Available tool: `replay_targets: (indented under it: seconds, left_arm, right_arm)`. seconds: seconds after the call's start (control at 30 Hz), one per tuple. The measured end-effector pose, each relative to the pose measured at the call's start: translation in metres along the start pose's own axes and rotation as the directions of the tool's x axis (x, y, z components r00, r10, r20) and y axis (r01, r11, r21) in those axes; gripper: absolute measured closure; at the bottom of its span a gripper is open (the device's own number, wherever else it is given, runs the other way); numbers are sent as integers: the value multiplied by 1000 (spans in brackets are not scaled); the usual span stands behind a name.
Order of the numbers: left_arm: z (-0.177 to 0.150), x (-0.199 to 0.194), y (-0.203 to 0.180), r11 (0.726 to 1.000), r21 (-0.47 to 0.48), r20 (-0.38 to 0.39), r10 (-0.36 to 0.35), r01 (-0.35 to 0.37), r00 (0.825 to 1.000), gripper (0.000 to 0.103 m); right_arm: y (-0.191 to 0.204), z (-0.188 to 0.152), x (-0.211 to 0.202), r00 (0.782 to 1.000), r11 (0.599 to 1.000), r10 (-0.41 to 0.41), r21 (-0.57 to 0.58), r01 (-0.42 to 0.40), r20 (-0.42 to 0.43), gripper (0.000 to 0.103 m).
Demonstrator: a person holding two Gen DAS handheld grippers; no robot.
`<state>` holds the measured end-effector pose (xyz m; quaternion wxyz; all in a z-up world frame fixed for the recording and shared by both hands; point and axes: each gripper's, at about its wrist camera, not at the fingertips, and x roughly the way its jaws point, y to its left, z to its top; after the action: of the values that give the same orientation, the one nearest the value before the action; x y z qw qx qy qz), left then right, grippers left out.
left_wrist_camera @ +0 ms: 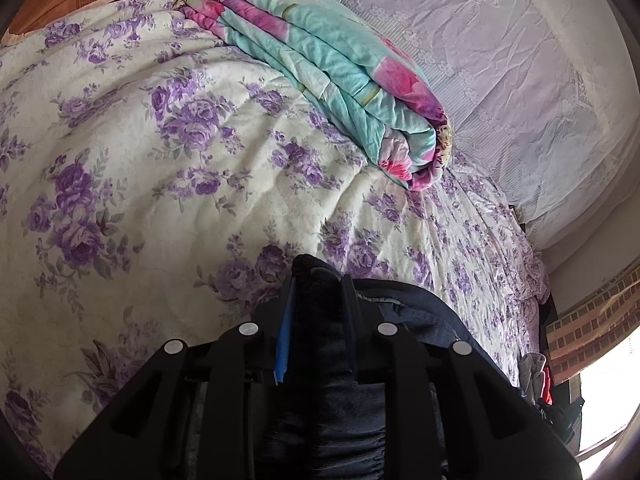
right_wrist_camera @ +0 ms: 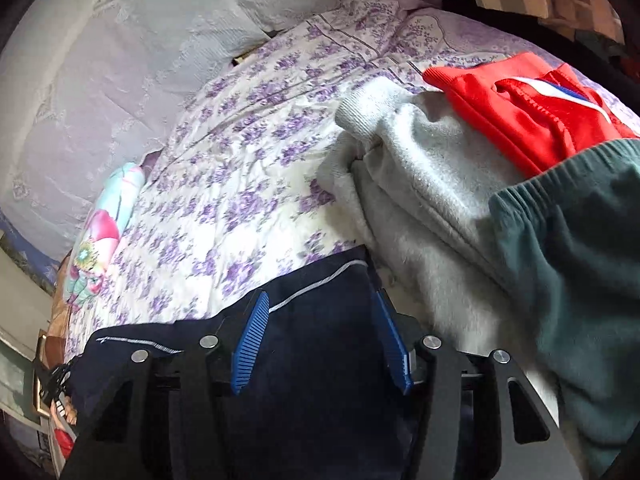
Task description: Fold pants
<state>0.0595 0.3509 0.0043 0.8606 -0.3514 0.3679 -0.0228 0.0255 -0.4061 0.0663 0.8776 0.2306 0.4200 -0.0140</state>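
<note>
Pinching a bunched fold of the dark navy pants (left_wrist_camera: 320,320) between nearly closed fingers, the left gripper (left_wrist_camera: 318,300) holds them at the near edge of the purple-flowered bedspread (left_wrist_camera: 160,160). The right gripper (right_wrist_camera: 320,344) has its blue pads (right_wrist_camera: 250,344) spread, the pants lying between them unpressed. Right of it lie grey (right_wrist_camera: 420,184), red (right_wrist_camera: 520,112) and green garments (right_wrist_camera: 580,260); a folded teal quilt (left_wrist_camera: 320,64) sits far.

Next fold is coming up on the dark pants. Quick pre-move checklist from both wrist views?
1. Left gripper clamped on dark pants: ok.
2. Right gripper gripping the pants: not ok, jaws apart, fabric between the pads, not pinched.
3. Bare floral bedspread ahead: ok.
4. Grey garment close beside right gripper: not ok, snag risk.
5. Pants lying flat: cannot tell.
</note>
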Motion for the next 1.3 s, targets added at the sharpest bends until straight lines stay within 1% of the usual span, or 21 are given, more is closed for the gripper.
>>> replay_targets:
  seconds: [0.1,0.13,0.17,0.23,0.27,0.3,0.33,0.37,0.47,0.67,0.83,0.9,0.97,1.03,1.07,1.1,1.13,1.17,1.2,1.23,1.3]
  left_arm:
    - [1,2,1,1000,-2,-6,-8,8,1000,83]
    - [1,2,0,1000,1,-6,-8,8,1000,83]
    - [1,2,0,1000,3,-6,-8,8,1000,83]
    - [1,2,-1,1000,11,-1,-6,6,1000,83]
    - [1,0,-3,1000,18,7,-5,5,1000,83]
    - [0,-2,-5,999,32,23,3,-3,1000,83]
    - [-1,-7,-10,998,54,45,13,-15,999,86]
    - [-1,-12,-16,997,76,67,22,-27,998,88]
    - [-2,-31,-39,987,152,127,30,-50,991,89]
    - [22,-72,-79,981,193,204,-33,-7,978,90]
    - [56,-88,-86,990,136,295,-21,-20,955,91]
    - [69,-81,-80,995,95,309,-1,-30,951,91]
    - [81,-56,-70,995,54,293,60,-79,954,91]
    - [88,-15,-53,988,0,226,148,-152,963,90]
    - [86,5,-45,982,-12,186,188,-189,965,90]
    - [83,27,-36,970,-13,142,241,-242,960,90]
    - [79,41,-30,959,-10,116,282,-283,952,88]
    - [73,52,-23,950,-10,100,311,-312,945,87]
    - [68,55,-17,953,-18,105,303,-302,947,87]
    - [67,51,-13,961,-31,111,277,-275,954,83]
    - [68,36,1,984,-79,110,167,-159,980,70]
  right_arm:
    - [-11,4,25,999,999,6,38,-5,-43,47]
    - [-10,2,30,999,1000,-2,24,3,-49,47]
    - [-6,-3,32,999,1000,-15,-12,14,-46,43]
    - [4,-11,34,999,993,-11,-119,5,-52,44]
    - [7,-14,34,999,988,-13,-157,5,-46,56]
    - [9,-17,33,999,985,-13,-171,6,-45,80]
    - [7,-18,32,999,987,14,-162,-22,-52,89]
    - [6,-16,30,998,988,48,-143,-54,-45,93]
    - [18,-7,8,997,985,62,-163,-53,47,94]
    - [55,46,-26,980,976,101,-209,-64,172,94]
    - [86,86,-27,961,971,113,-235,-52,252,94]
    - [97,103,-10,961,971,101,-236,-39,256,94]
    - [105,118,27,972,972,65,-234,-10,227,94]
    - [110,127,80,986,967,-5,-251,47,165,88]
    - [111,127,108,988,960,-64,-261,101,143,78]
    - [110,125,130,985,953,-112,-268,144,129,74]
    - [108,123,151,981,946,-155,-270,181,117,73]
    - [105,118,165,979,944,-175,-265,197,105,70]
    - [102,114,174,980,948,-172,-255,192,98,62]
    - [100,110,176,982,953,-157,-246,177,101,59]
    - [96,107,169,985,959,-129,-238,153,111,59]
